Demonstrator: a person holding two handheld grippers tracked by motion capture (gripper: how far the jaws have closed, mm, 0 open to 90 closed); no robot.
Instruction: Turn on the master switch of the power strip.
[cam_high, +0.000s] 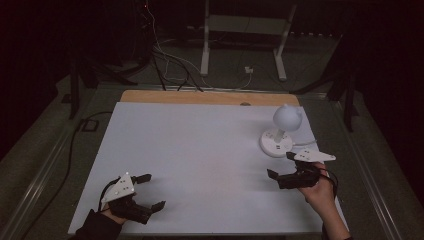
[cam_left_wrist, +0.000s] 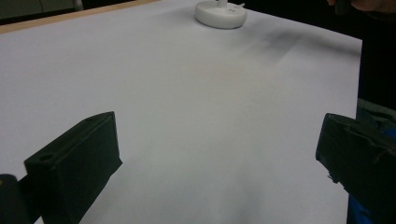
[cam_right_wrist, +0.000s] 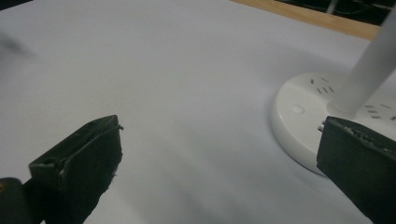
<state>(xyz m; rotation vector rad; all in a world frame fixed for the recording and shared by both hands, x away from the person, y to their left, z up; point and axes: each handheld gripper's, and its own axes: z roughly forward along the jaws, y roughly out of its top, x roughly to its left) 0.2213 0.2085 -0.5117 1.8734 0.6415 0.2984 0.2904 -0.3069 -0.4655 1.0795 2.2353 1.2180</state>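
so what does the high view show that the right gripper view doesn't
High view alone: the lamp's round white head, the left tool open near the table's front left corner, the person's hand holding the right tool, and cables on the floor behind. Right gripper view alone: the slots and small button on the lamp base, seen close. Both: the white table top, its wooden far edge, the lamp base and stem.
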